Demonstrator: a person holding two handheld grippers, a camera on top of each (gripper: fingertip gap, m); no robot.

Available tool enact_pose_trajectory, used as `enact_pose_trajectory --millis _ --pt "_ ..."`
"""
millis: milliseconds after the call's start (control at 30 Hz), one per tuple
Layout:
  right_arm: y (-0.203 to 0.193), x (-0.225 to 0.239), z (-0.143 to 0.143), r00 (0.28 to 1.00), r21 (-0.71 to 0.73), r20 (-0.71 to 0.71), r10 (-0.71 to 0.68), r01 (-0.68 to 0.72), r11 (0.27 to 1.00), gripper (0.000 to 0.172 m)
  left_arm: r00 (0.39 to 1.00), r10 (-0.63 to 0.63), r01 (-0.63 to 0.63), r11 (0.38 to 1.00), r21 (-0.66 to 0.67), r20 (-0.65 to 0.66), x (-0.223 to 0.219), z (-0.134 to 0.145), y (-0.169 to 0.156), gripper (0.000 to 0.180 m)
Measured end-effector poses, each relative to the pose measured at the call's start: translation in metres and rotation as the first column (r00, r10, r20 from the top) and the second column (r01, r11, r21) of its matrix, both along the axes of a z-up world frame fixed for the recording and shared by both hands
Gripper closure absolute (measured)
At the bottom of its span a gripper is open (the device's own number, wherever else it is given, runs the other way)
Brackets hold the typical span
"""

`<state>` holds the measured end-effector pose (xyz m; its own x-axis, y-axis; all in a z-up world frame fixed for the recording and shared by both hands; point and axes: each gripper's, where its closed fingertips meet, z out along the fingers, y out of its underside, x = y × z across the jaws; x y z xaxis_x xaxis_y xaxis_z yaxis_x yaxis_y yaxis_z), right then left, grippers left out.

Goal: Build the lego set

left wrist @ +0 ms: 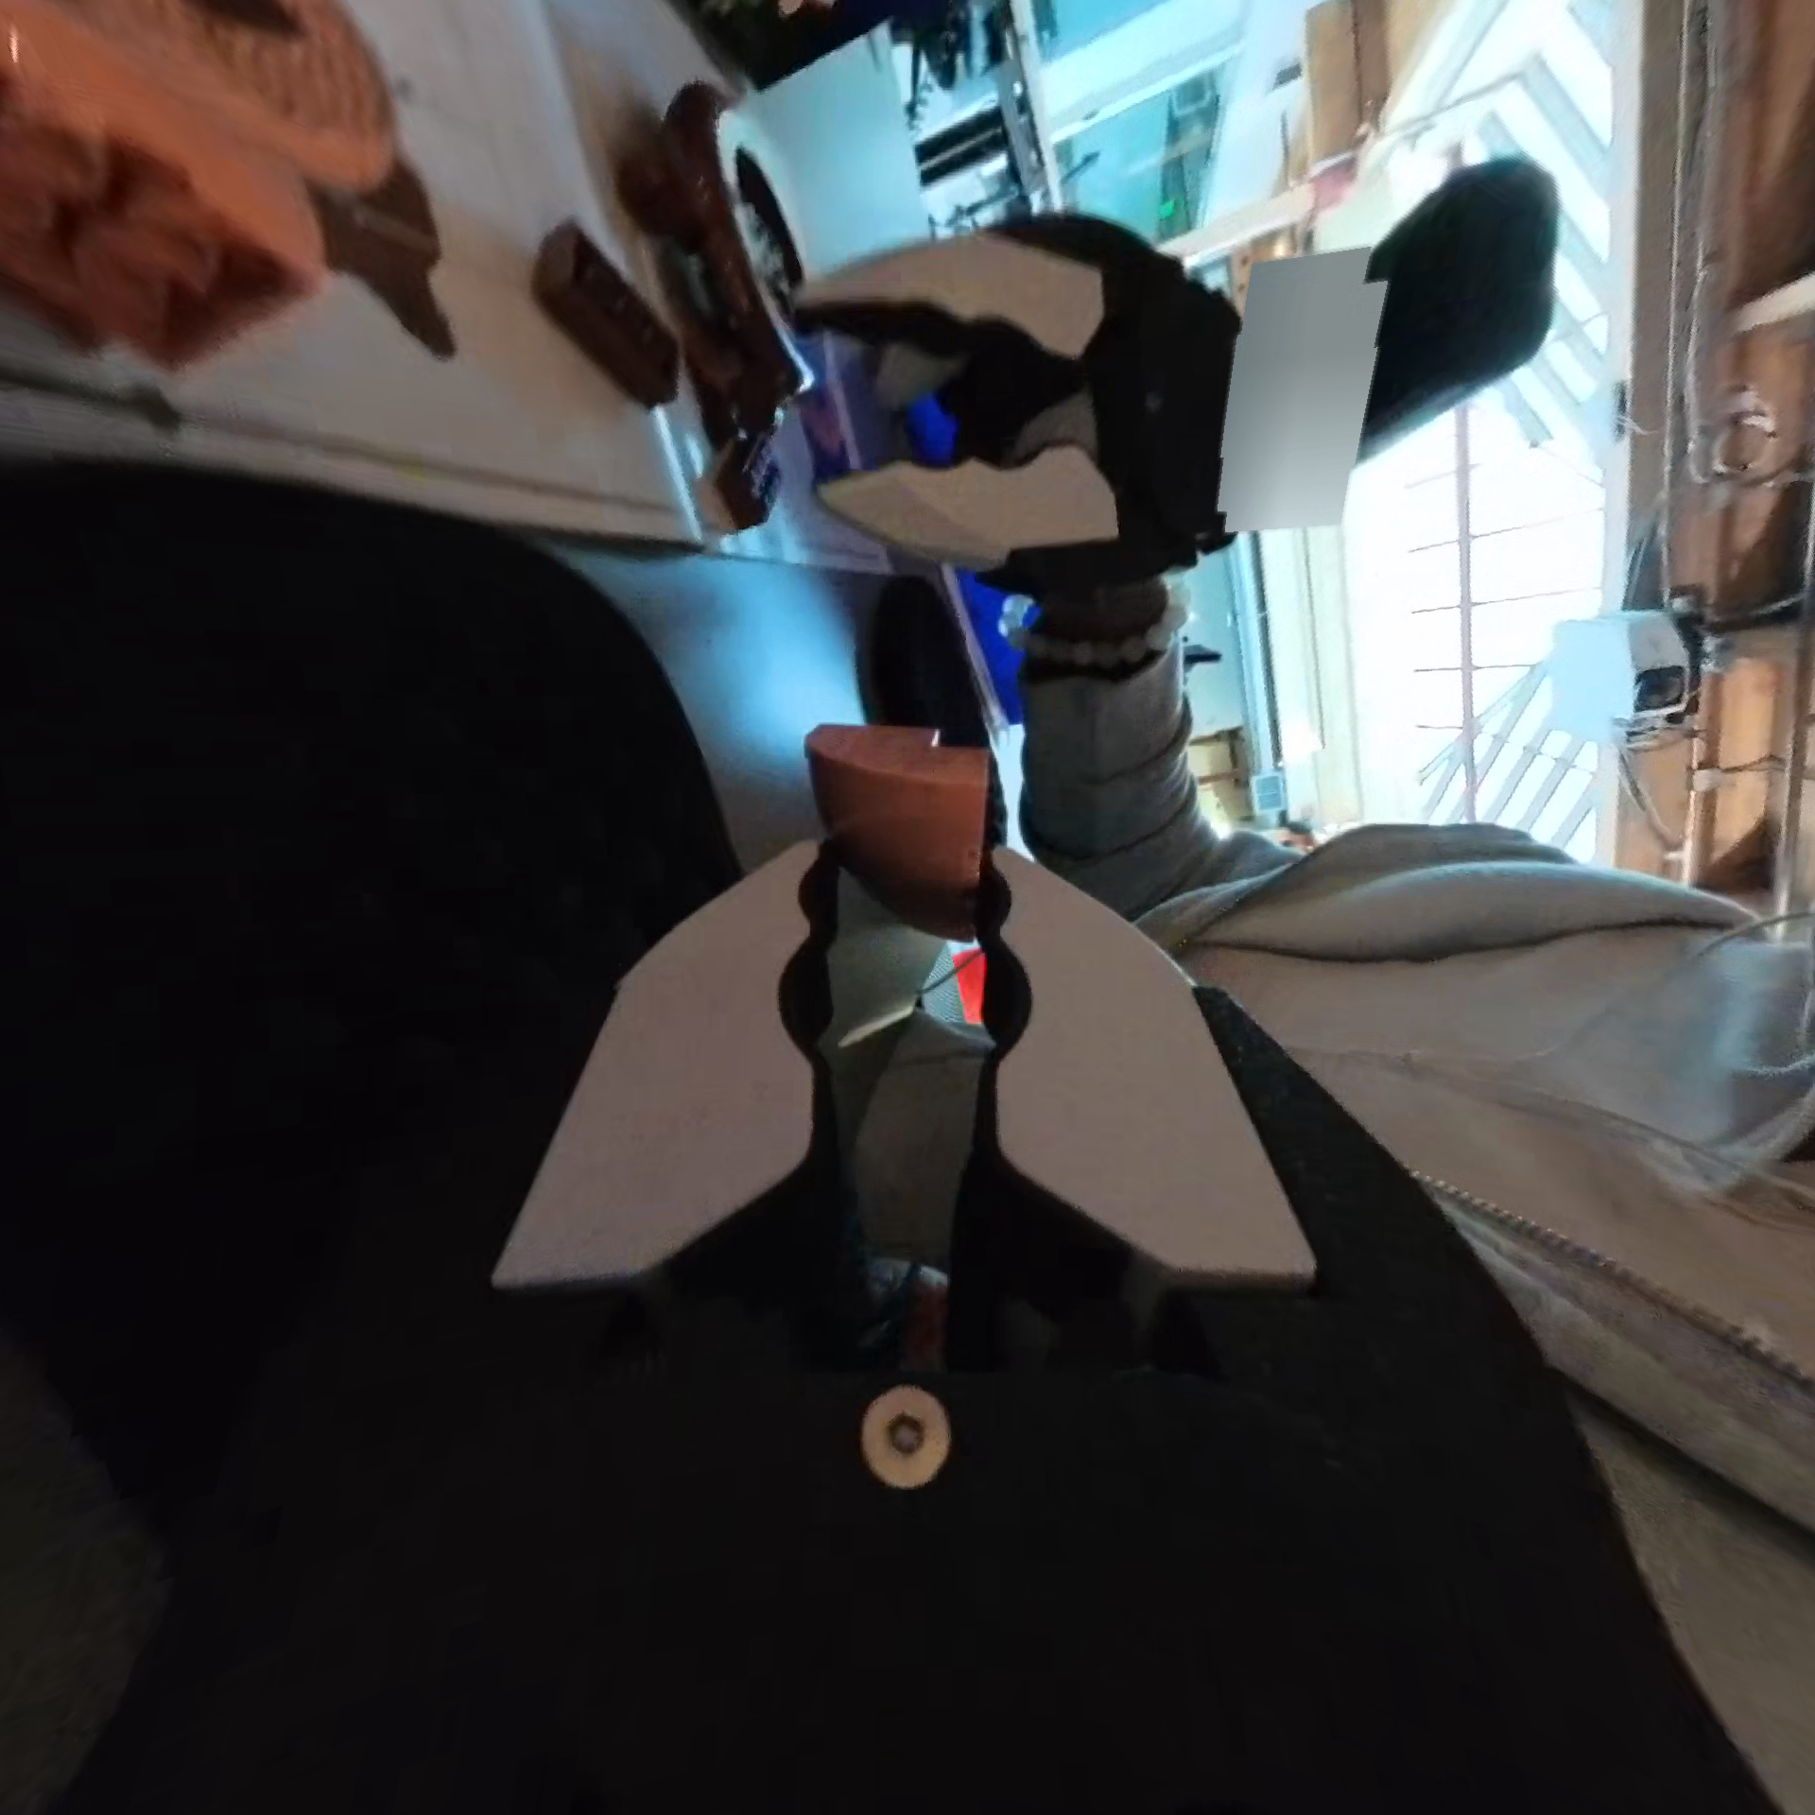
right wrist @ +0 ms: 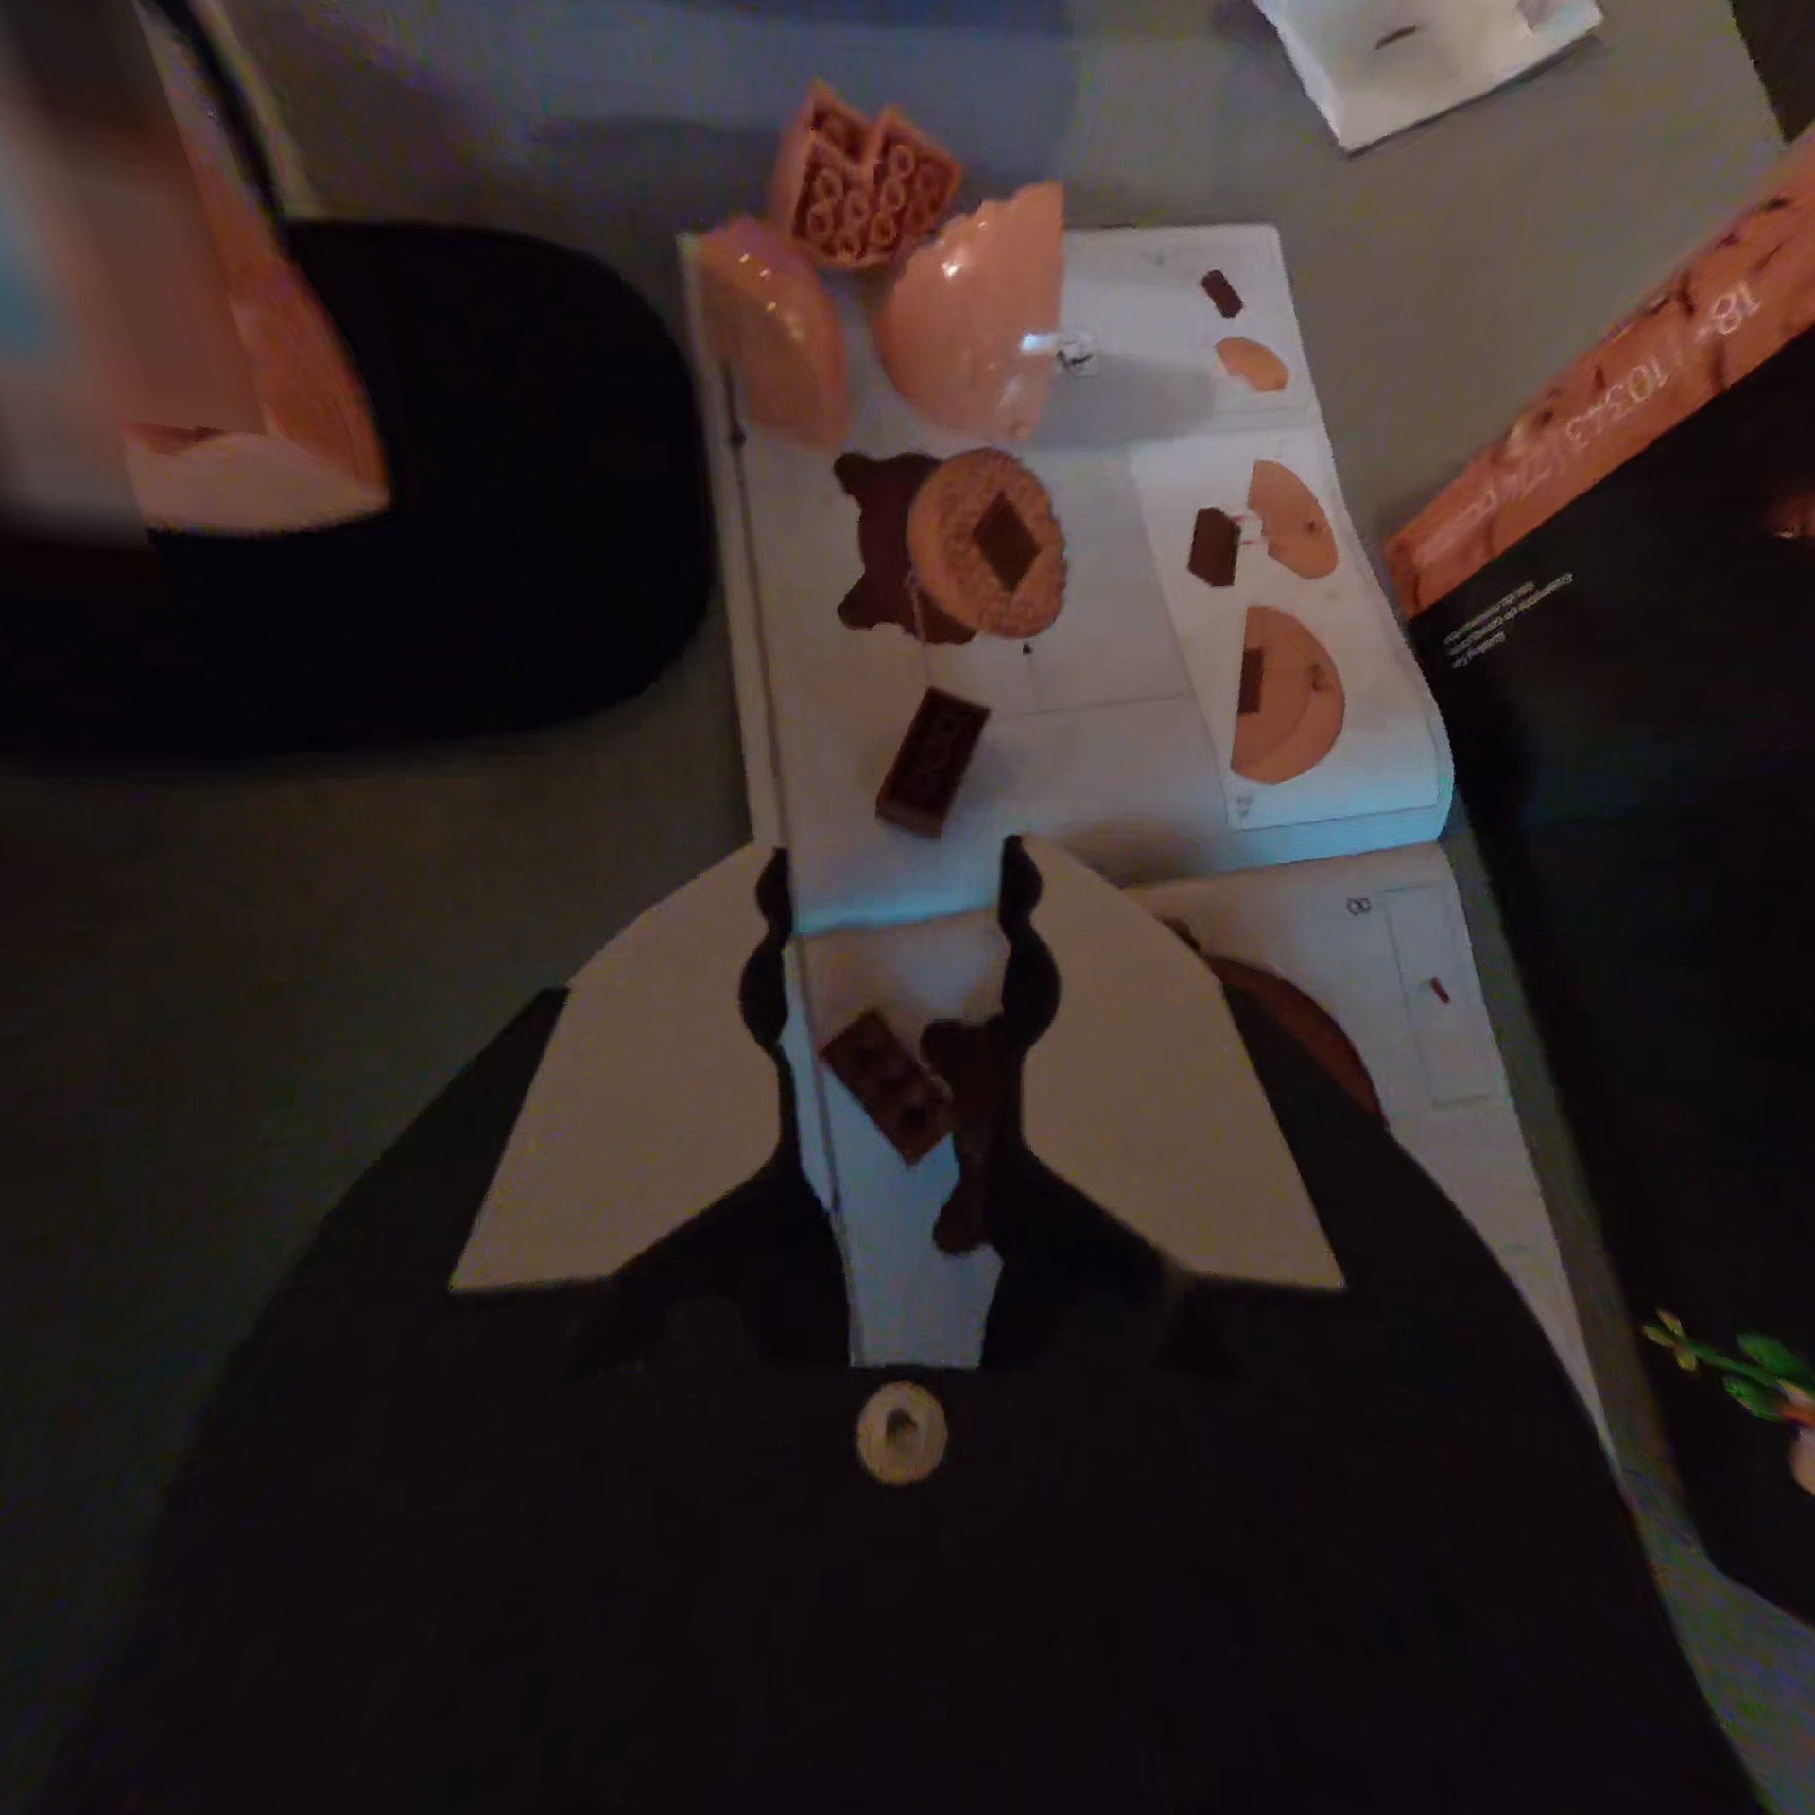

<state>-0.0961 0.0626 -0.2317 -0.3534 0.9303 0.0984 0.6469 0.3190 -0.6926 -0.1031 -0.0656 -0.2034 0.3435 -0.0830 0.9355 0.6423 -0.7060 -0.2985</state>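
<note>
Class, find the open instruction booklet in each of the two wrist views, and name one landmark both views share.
Left wrist view: the booklet runs along the upper left, tilted, with brown bricks on it.
Right wrist view: the booklet fills the centre, ahead of the open right gripper.
Shared landmark: the small dark brown brick on its page.

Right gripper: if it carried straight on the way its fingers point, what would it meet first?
Probably the dark brown brick lying on the open instruction booklet, just beyond the open right gripper. Depth is unclear, so it might meet the page first.
</note>
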Motion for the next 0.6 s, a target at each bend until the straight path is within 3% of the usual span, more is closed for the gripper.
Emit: enact_pose_trajectory --millis 167,333,400,467,533,600 --pt "0.002 -0.018 -0.022 0.991 -0.017 0.106 -0.078 0.08 0.997 0.132 0.998 0.024 -0.023 0.999 -0.025 0.063 0.007 -0.009 0.0 0.154" --pt "0.003 -0.025 -0.034 0.988 0.098 0.148 -0.051 0.036 0.995 0.156 0.996 0.075 -0.074 0.997 -0.012 0.044 0.003 -0.009 0.009 0.154" --pt "-0.003 -0.026 -0.028 0.994 0.121 0.107 0.028 -0.041 0.992 0.156 0.995 0.088 -0.087 0.996 -0.012 0.055 0.002 -0.008 0.014 0.154" --pt "-0.025 -0.024 -0.002 0.982 0.032 -0.036 0.183 -0.182 0.983 0.156 0.993 0.089 -0.088 0.996 -0.021 0.081 0.003 -0.008 0.016 0.154" --pt "-0.054 -0.009 0.026 0.921 -0.033 -0.146 0.36 -0.369 0.929 0.156 0.99 0.09 -0.086 0.996 -0.036 0.108 0.003 -0.01 0.016 0.154" --pt "-0.075 0.001 0.041 0.87 -0.003 -0.192 0.454 -0.463 0.887 0.157 0.986 0.094 -0.089 0.995 -0.043 0.137 0.004 -0.009 0.015 0.154"
